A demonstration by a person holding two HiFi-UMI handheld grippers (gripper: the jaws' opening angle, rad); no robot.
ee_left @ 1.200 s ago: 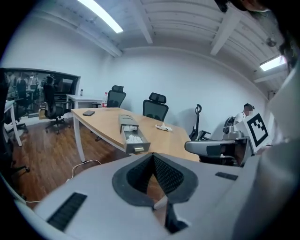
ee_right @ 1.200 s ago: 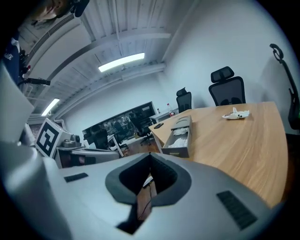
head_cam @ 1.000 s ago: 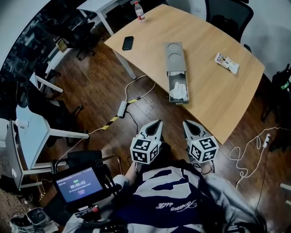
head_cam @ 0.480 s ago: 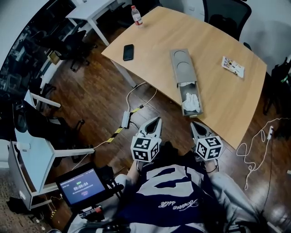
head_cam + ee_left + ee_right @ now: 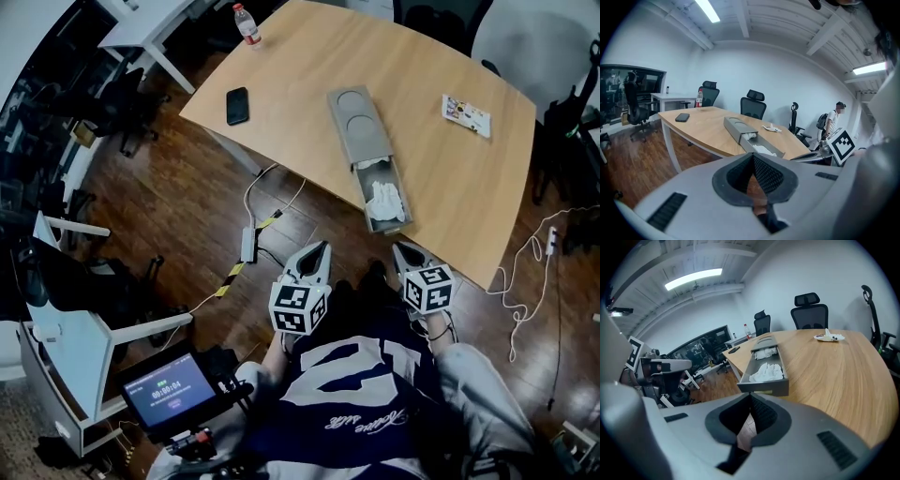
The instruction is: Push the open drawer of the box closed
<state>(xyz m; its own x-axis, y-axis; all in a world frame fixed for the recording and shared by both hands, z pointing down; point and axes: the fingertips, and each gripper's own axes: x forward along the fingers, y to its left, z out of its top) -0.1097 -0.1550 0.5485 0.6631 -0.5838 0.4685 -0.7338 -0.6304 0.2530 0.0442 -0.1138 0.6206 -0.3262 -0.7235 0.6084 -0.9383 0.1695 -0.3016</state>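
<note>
Table has slid up and left in the head view since half a second ago. Both grippers sit in about the same low-centre spot, and the drawer front is now roughly in line with the right one.

Left to right:
- Phone [image 5: 237, 105] lies near the left edge of the table [image 5: 300, 56], out of the way.
- Left gripper [image 5: 322, 249] is clenched with nothing in it, off the table edge and not lined up with the box.
- Box [image 5: 354, 122] lies lengthwise. Its drawer [image 5: 387, 228] is pulled out toward the person with a white cloth [image 5: 386, 200] inside, and the drawer front is near the near table edge.
- Right gripper [image 5: 403, 249] is also clenched and empty, just short of the edge, with the drawer front ahead in its own view.
- Packet [image 5: 466, 115] is far right, irrelevant.

My read: use the right gripper, jaws together as a blunt tip. Hit the middle of the drawer front and push along the box's long axis. An off-centre push will likely rack the drawer or swivel the box, which looks light and unanchored. Go slow, and watch that the cloth doesn't snag at the box mouth.
</note>
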